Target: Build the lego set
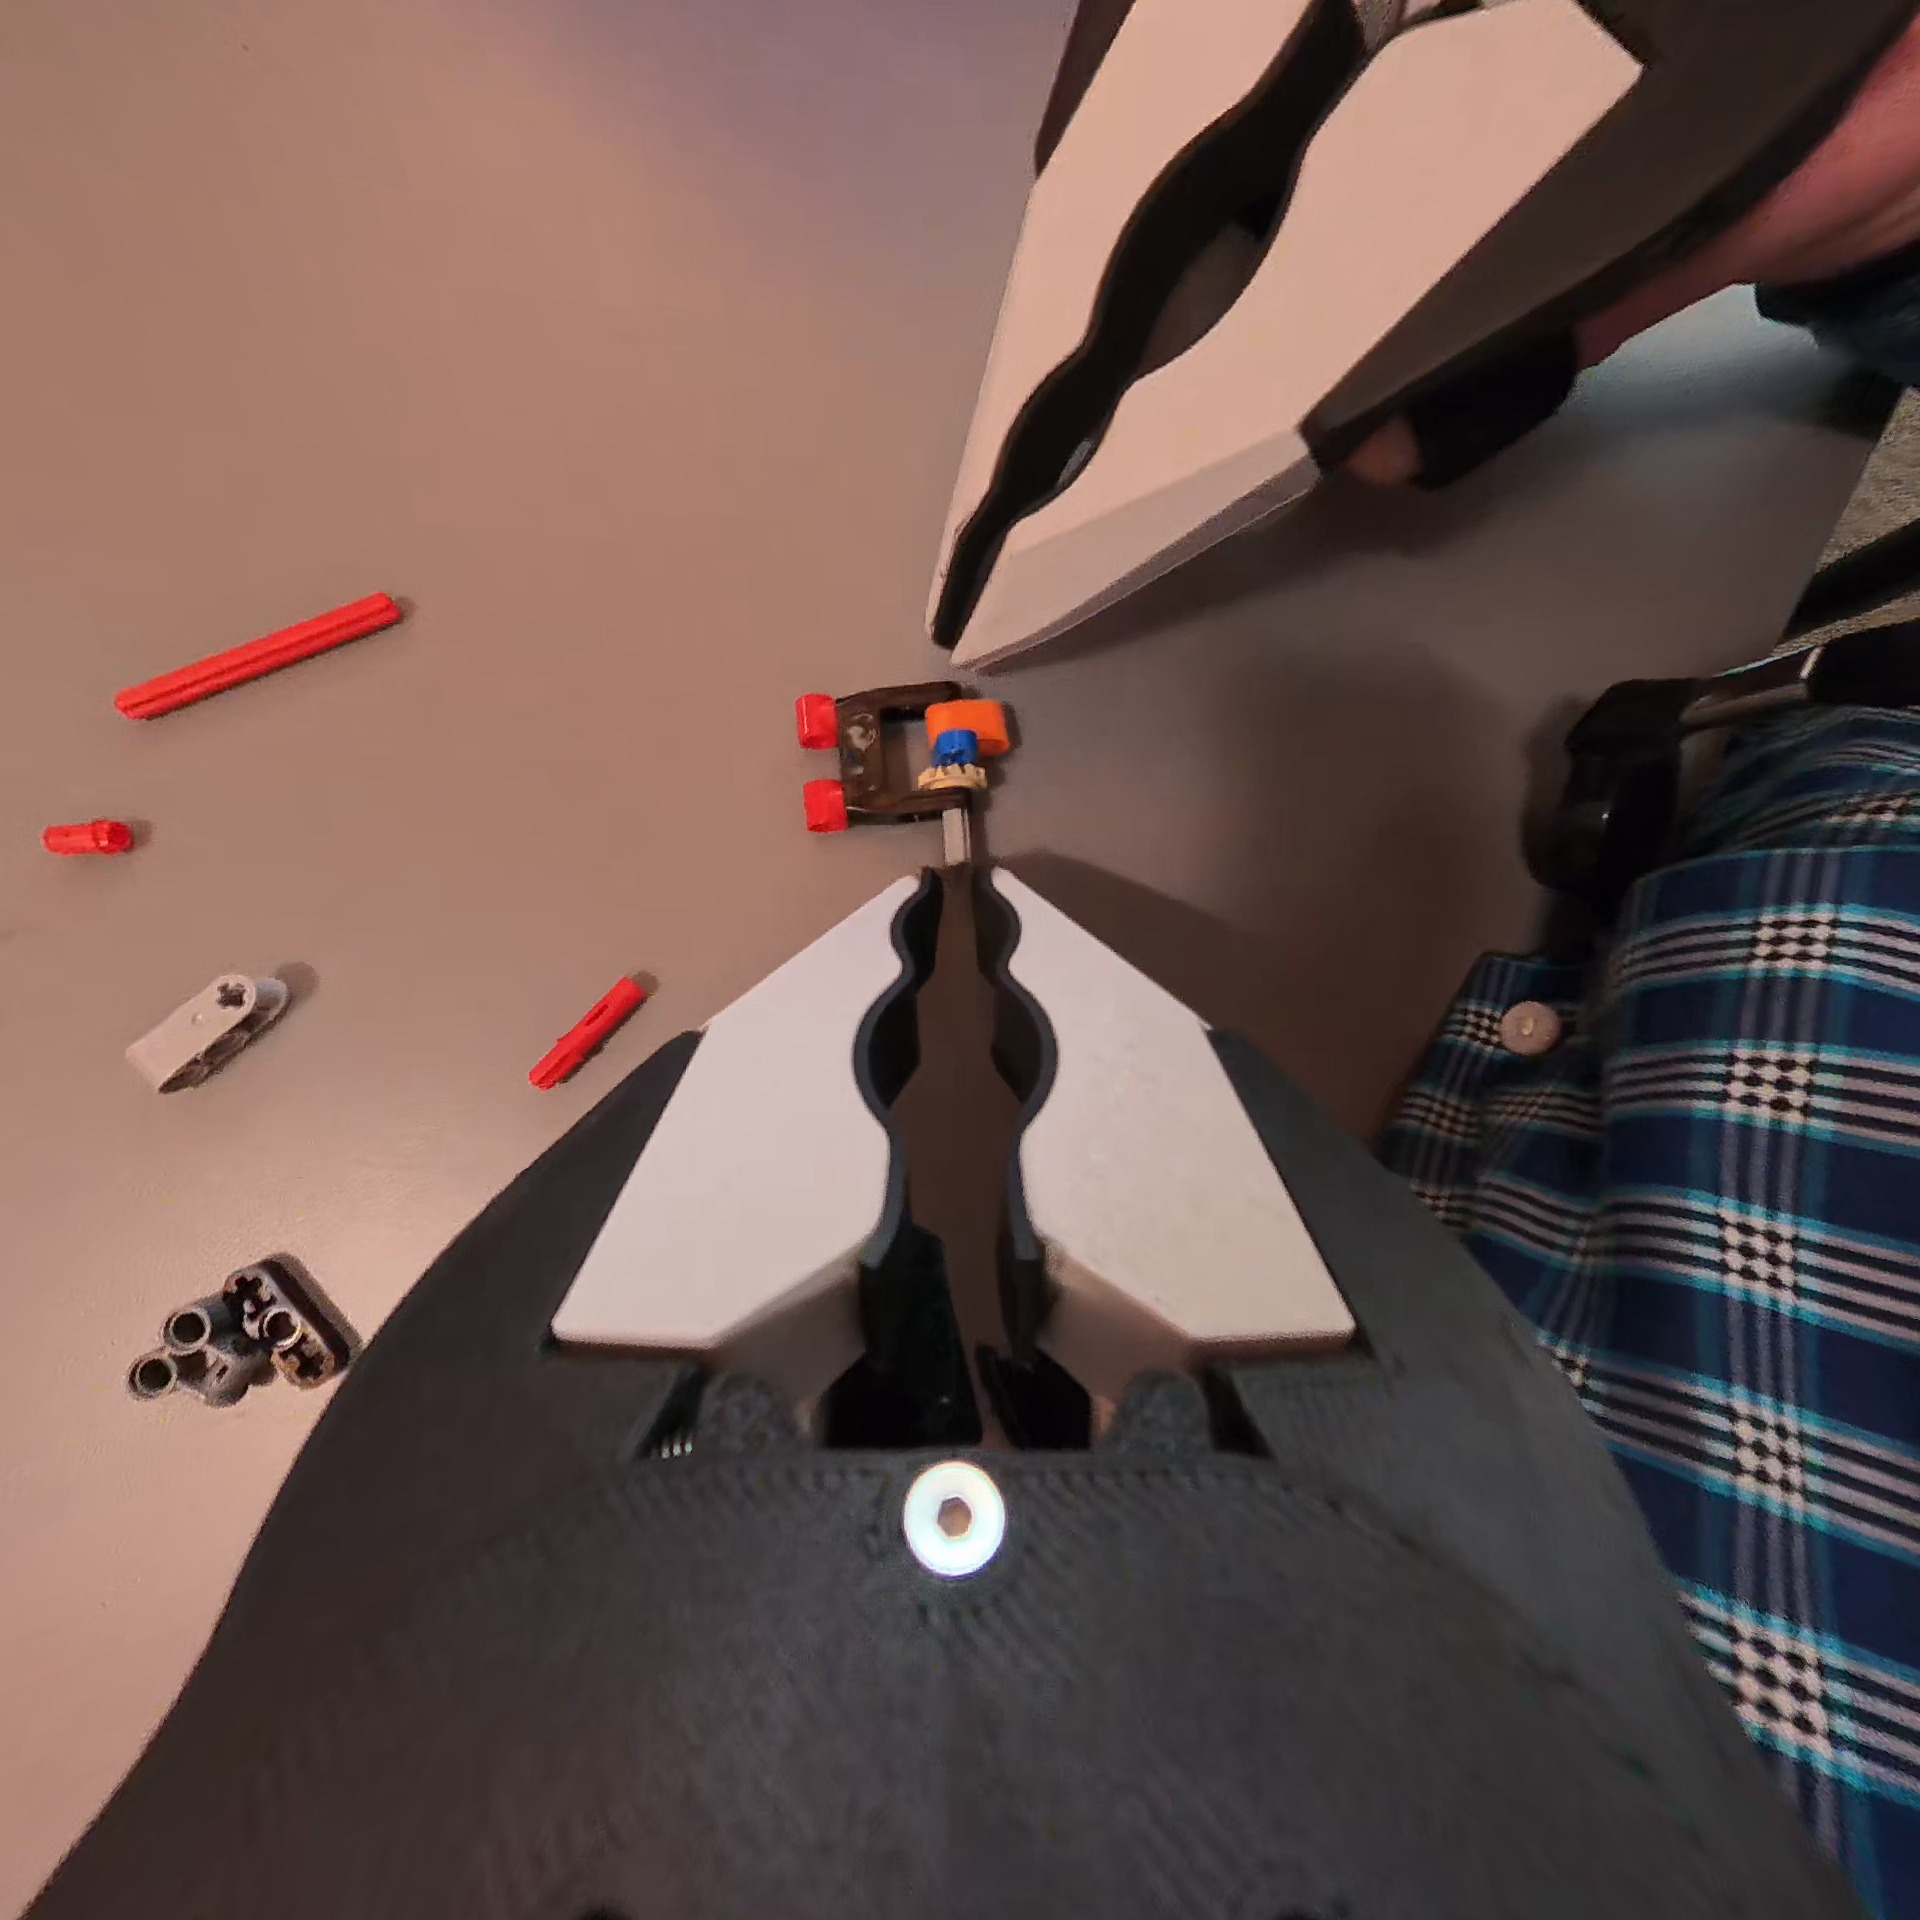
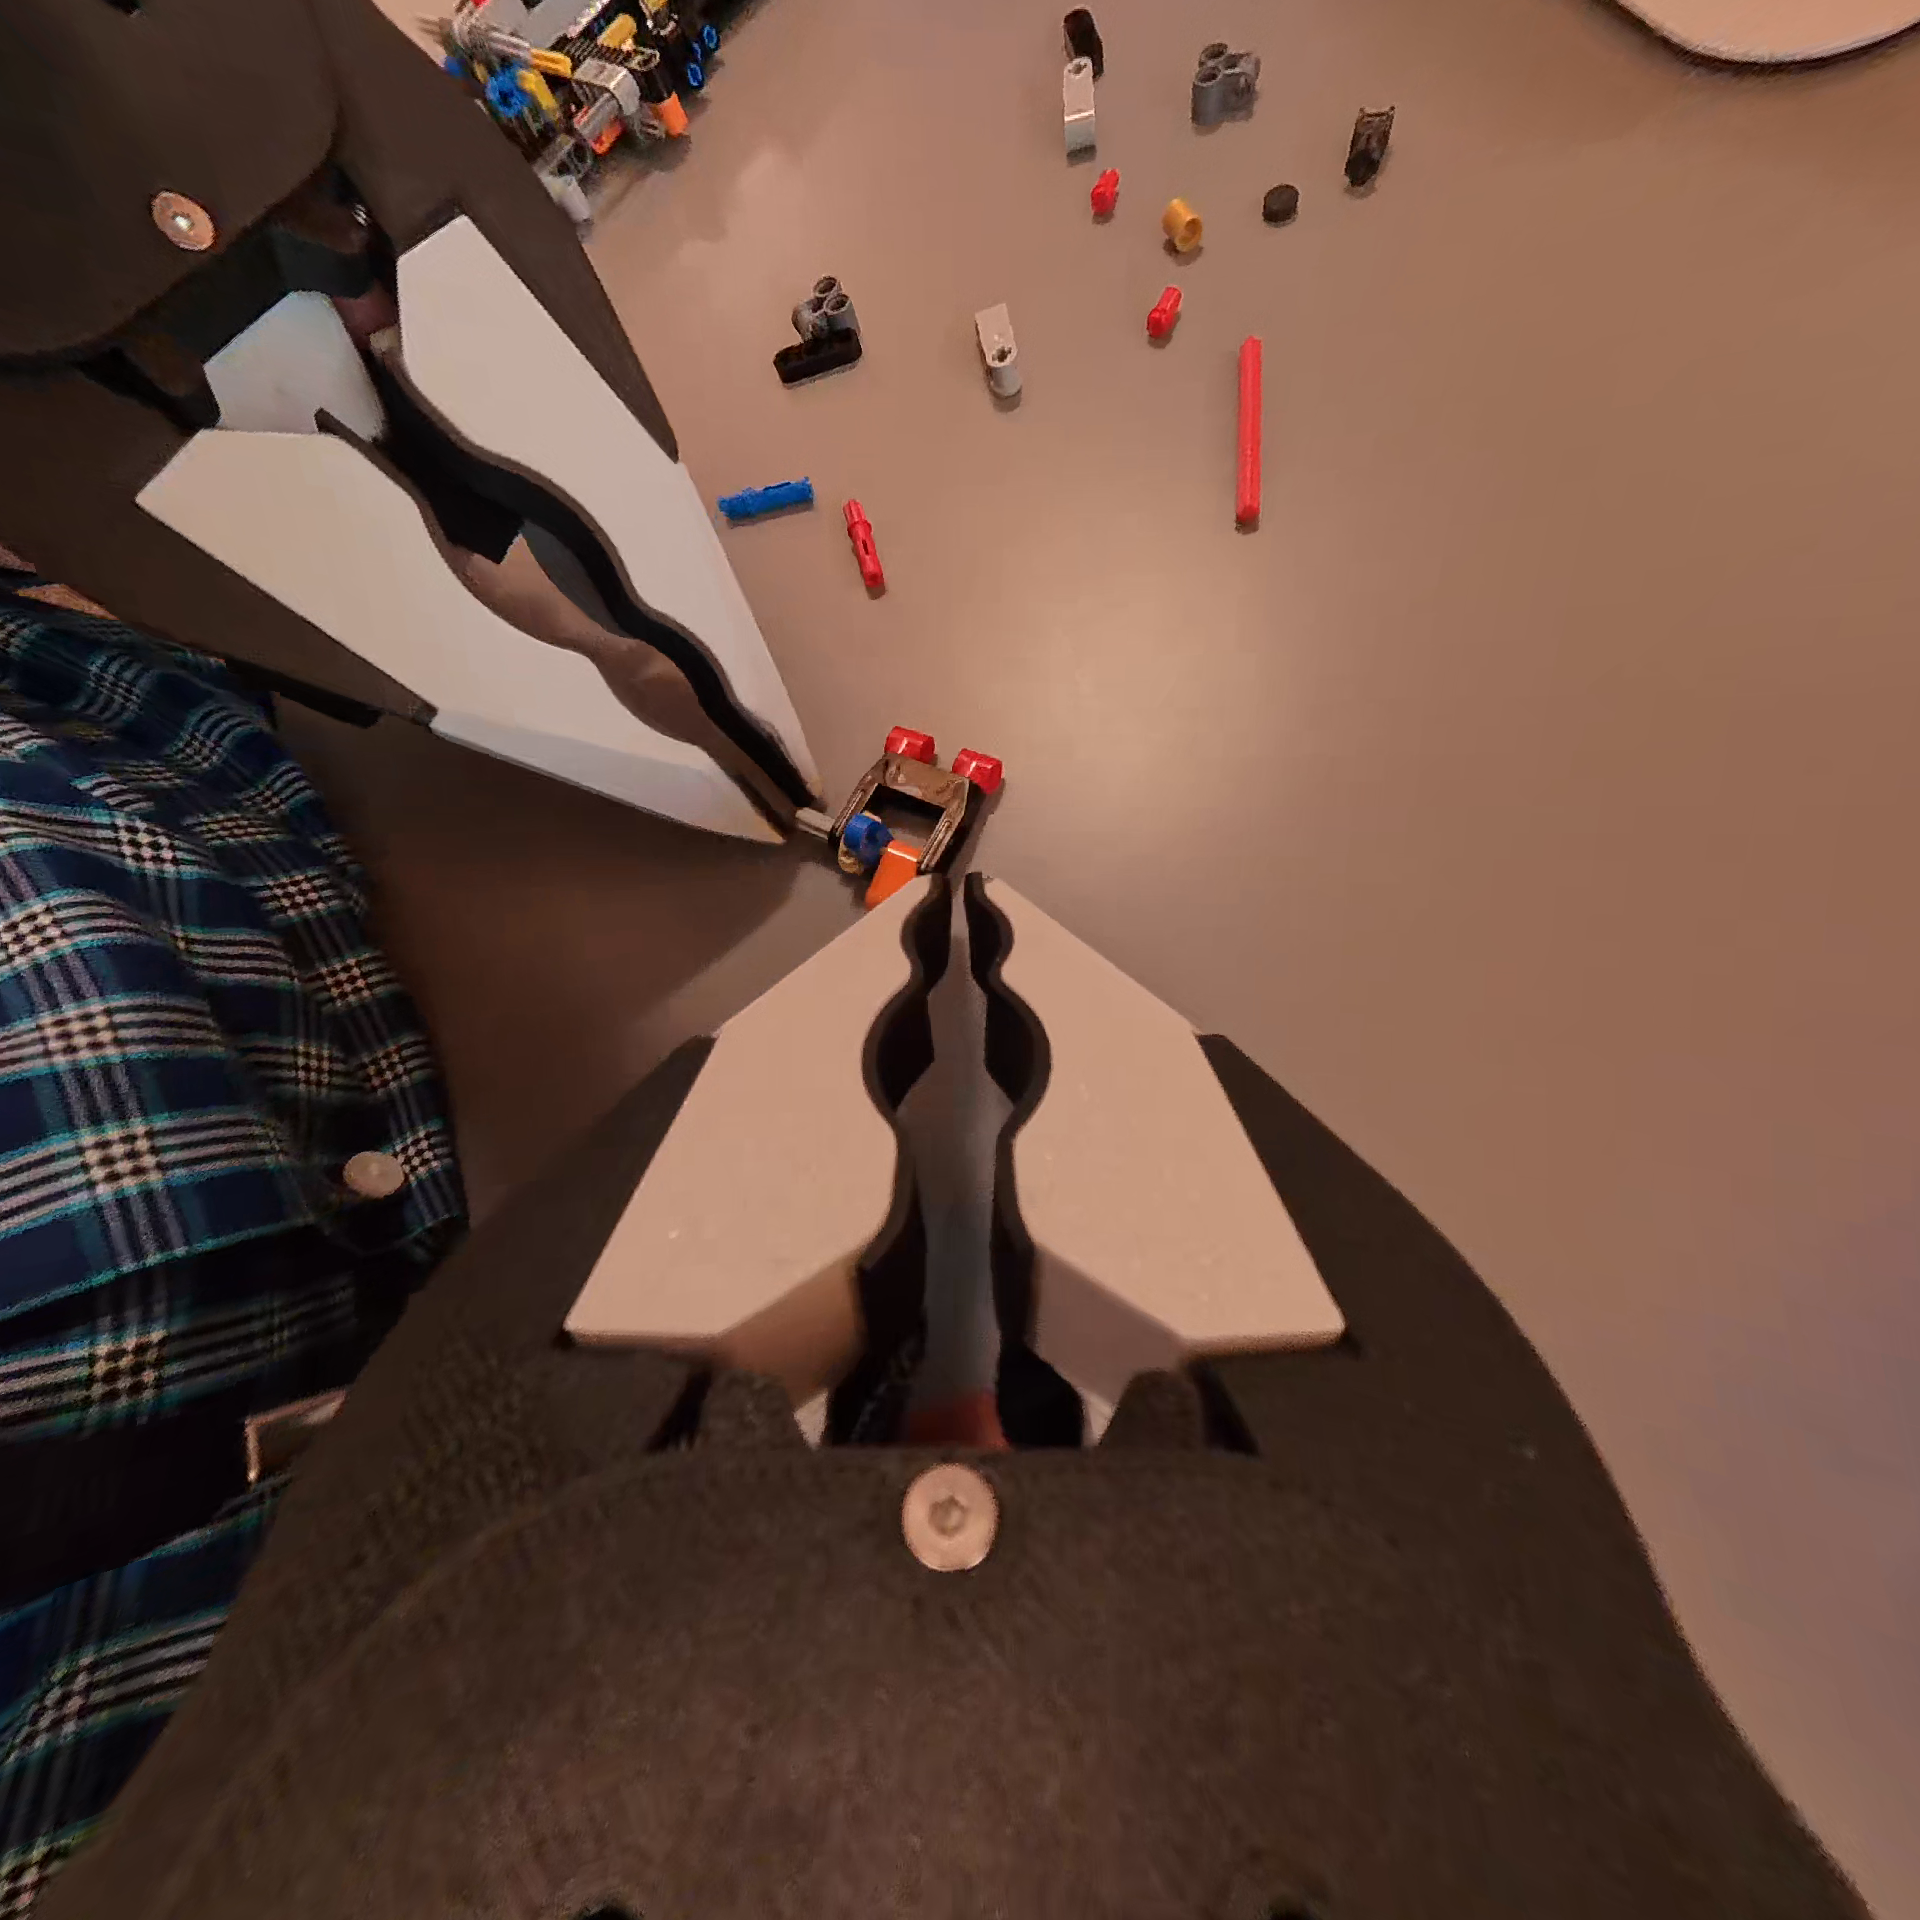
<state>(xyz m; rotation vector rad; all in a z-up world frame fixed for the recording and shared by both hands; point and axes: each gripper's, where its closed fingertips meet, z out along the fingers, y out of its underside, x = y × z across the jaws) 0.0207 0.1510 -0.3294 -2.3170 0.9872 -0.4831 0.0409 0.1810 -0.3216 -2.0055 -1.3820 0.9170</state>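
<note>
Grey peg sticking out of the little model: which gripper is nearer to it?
Left. The left gripper has its fingers pinched on the grey peg; the right gripper sits beyond the model, apart.

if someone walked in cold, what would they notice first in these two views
The eye goes first to the small brown frame assembly at centre, with two red pins, a blue piece and an orange piece. The left tool pinches the grey axle sticking out of it, while the right tool closes in from the opposite side, by the orange piece. Next come the loose parts scattered on the table, above all the long red axle.
</note>
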